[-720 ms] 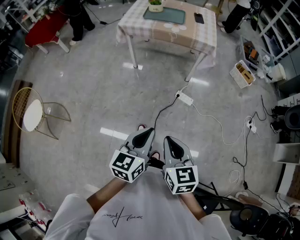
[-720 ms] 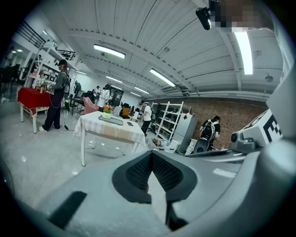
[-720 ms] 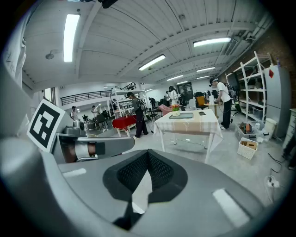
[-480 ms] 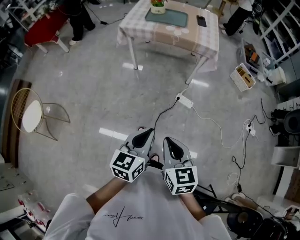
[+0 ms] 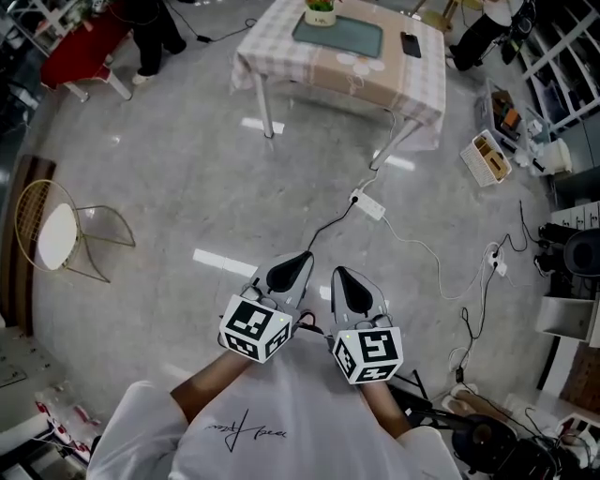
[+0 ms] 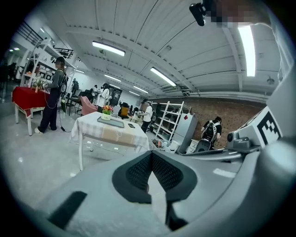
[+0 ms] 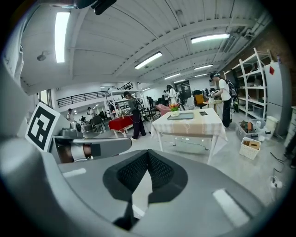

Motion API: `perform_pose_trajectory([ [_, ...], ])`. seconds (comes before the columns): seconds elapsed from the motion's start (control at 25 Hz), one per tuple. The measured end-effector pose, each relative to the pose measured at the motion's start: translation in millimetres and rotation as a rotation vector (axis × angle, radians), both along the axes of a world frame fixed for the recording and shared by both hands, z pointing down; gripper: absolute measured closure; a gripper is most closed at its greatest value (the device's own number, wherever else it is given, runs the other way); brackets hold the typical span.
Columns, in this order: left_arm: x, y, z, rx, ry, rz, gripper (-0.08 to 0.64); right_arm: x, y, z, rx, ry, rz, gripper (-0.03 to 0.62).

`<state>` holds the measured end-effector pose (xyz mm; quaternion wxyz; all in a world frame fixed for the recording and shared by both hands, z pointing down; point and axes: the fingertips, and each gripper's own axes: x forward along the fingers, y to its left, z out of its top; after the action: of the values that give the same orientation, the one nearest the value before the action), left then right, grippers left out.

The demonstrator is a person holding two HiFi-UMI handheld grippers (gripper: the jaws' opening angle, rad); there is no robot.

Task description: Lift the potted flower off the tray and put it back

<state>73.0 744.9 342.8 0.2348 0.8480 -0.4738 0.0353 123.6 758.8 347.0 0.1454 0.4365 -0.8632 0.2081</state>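
The potted flower [image 5: 320, 11] stands on a dark green tray [image 5: 338, 36] on a cloth-covered table [image 5: 375, 80] far ahead across the floor. It also shows small in the left gripper view as the potted flower [image 6: 107, 112] on the tray [image 6: 114, 122], and in the right gripper view as the potted flower [image 7: 175, 109] by the tray [image 7: 181, 116]. My left gripper [image 5: 298, 257] and right gripper [image 5: 337, 274] are held side by side close to my body. Both are shut with nothing between the jaws.
A black phone [image 5: 411, 44] lies on the table beside the tray. A power strip [image 5: 369, 202] and white cables trail over the floor. A wire chair [image 5: 58, 230] stands at the left, a crate [image 5: 487, 156] and shelving at the right. People stand around a red table [image 6: 27, 98].
The view has shifted slightly toward the table, which sits a little lower and nearer in the head view. Both grippers stay shut and together.
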Motion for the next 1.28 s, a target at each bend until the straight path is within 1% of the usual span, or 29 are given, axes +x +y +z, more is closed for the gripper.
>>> perform_pose_trajectory([
  [0.08, -4.4, -11.9, -0.7, -0.007, 0.019, 0.013, 0.561, -4.9, -13.0, -1.1, 0.003, -0.001, 0.005, 0.59],
  [0.16, -8.2, -24.9, -0.5, -0.016, 0.02, 0.026, 0.56, -9.5, -26.4, -2.9, 0.01, 0.005, 0.007, 0.589],
  [0.24, -13.7, -38.3, -0.3, -0.014, 0.007, 0.033, 0.56, -14.9, -40.7, -5.4, 0.018, 0.006, 0.015, 0.589],
  [0.36, -26.8, -56.8, -0.3, 0.006, -0.025, 0.039, 0.56, -22.7, -63.3, -9.8, 0.039, 0.007, 0.07, 0.589],
  [0.44, -37.0, -66.1, -0.1, 0.01, -0.032, 0.041, 0.56, -32.4, -74.3, -11.7, 0.043, 0.003, 0.084, 0.589],
  [0.76, -81.3, -100.0, -11.7, 0.047, -0.025, 0.037, 0.56, -83.2, -106.9, -20.5, 0.077, 0.026, 0.026, 0.589],
  [0.92, -101.9, -111.4, -8.8, 0.039, -0.016, 0.019, 0.561, -99.6, -113.8, -18.6, 0.074, 0.026, -0.003, 0.589],
  [1.16, -110.7, -122.9, -13.4, 0.035, -0.017, 0.006, 0.561, -109.1, -128.8, -18.9, 0.058, 0.02, -0.031, 0.589],
  [1.28, -108.1, -132.5, -11.0, 0.034, -0.027, 0.016, 0.561, -106.4, -144.4, -16.4, 0.059, 0.017, -0.009, 0.589],
])
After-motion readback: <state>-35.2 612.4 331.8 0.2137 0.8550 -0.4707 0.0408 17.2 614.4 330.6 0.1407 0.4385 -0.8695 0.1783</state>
